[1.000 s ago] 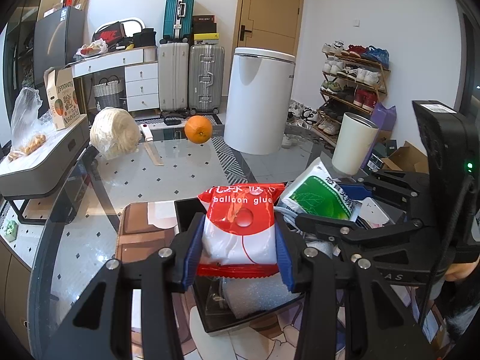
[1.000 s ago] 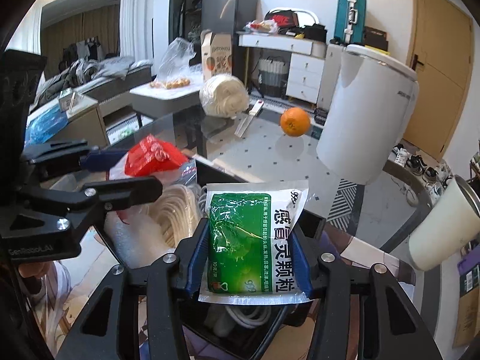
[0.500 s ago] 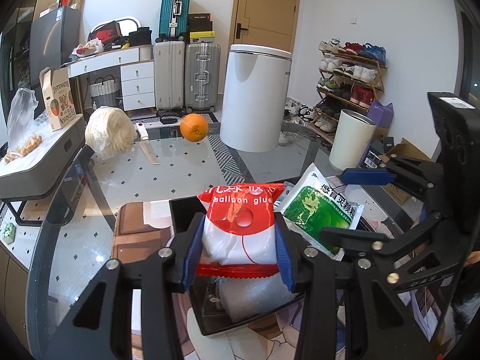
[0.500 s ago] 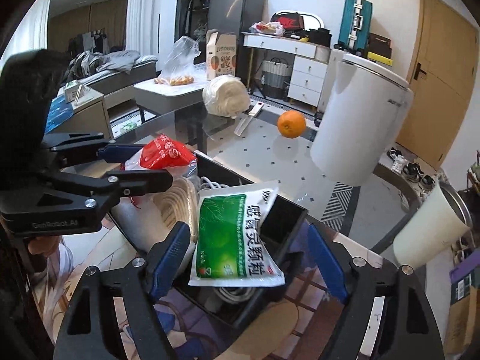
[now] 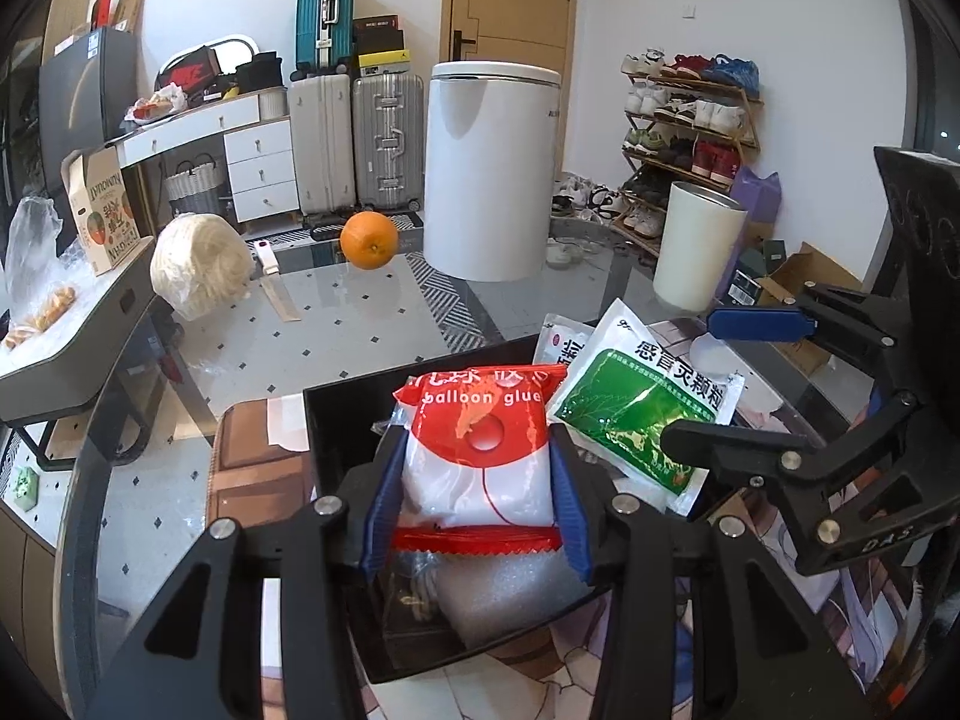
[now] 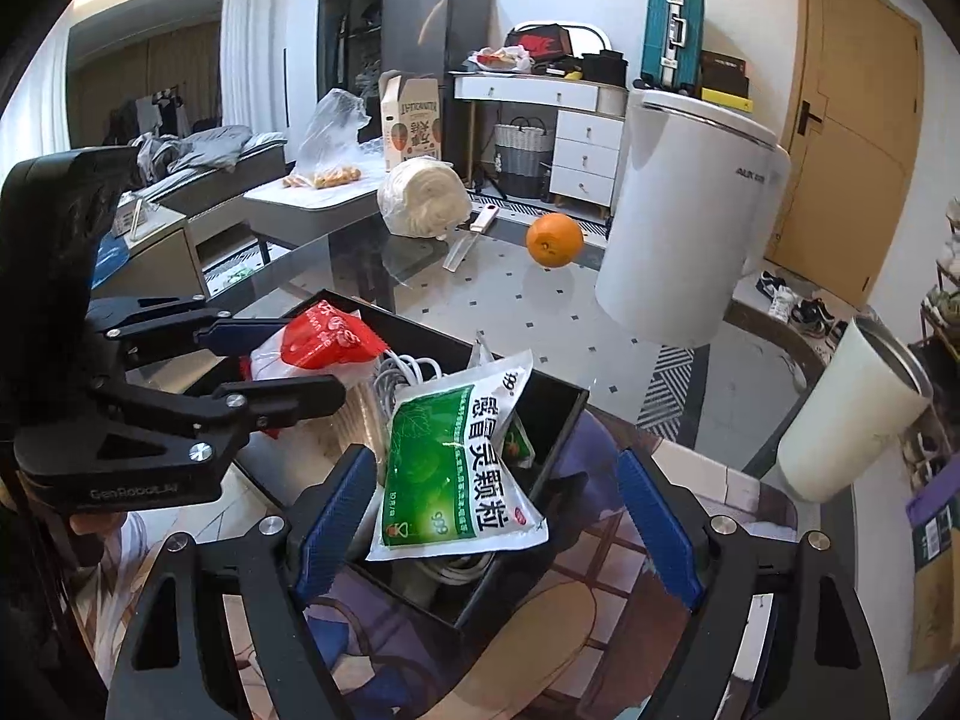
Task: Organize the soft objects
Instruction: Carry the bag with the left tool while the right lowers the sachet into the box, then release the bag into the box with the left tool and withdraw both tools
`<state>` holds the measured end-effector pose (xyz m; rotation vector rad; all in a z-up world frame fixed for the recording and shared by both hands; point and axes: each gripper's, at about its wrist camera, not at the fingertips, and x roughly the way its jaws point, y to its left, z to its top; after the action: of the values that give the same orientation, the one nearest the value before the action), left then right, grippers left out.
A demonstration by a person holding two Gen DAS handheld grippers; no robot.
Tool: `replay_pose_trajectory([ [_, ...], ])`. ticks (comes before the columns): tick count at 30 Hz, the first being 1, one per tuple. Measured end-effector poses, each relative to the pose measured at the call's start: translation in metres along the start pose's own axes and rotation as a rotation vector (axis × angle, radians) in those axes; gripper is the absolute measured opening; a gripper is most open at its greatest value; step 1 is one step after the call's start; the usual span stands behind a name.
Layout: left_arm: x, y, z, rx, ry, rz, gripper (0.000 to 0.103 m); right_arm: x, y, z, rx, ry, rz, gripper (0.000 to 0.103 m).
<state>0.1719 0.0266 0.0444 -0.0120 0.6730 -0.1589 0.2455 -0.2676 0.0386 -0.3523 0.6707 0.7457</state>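
Observation:
My left gripper is shut on a red-and-white "balloon glue" packet, held over a black box. The packet also shows in the right wrist view, gripped by the left gripper. My right gripper is open wide, with a green-and-white medicine sachet lying loose between its fingers, resting in the black box. The sachet leans on the box's right side in the left wrist view, with the right gripper beside it. White cables and bubble wrap lie inside the box.
On the glass table stand an orange, a white bundle of noodles or thread, a knife, a large white bin and a white cup. A brown mat lies left of the box.
My right gripper has opened and let go of the green sachet, which now rests in the box. The left gripper still holds the red packet in about the same place.

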Motion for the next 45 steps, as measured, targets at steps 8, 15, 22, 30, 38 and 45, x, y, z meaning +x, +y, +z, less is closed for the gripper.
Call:
replay_pose_trajectory([
  [8, -0.012, -0.002, -0.005, 0.011, 0.002, 0.024, 0.087, -0.015, 0.001, -0.005, 0.04, -0.037, -0.017, 0.093],
  [15, -0.041, -0.003, -0.016, 0.012, -0.086, 0.046, 0.103, -0.031, 0.009, -0.017, 0.067, -0.072, -0.035, 0.102],
  [22, -0.054, 0.003, -0.032, -0.031, -0.115, 0.088, 0.103, -0.038, 0.015, -0.033, 0.118, -0.099, -0.047, 0.102],
  [30, -0.057, 0.006, -0.05, -0.067, -0.132, 0.124, 0.103, -0.037, 0.024, -0.045, 0.147, -0.12, -0.047, 0.102],
  [38, -0.056, 0.006, -0.056, -0.094, -0.168, 0.123, 0.103, -0.043, 0.026, -0.05, 0.151, -0.18, -0.059, 0.102],
  [45, -0.059, 0.001, -0.057, -0.084, -0.19, 0.136, 0.103, -0.047, 0.026, -0.053, 0.15, -0.228, -0.072, 0.102],
])
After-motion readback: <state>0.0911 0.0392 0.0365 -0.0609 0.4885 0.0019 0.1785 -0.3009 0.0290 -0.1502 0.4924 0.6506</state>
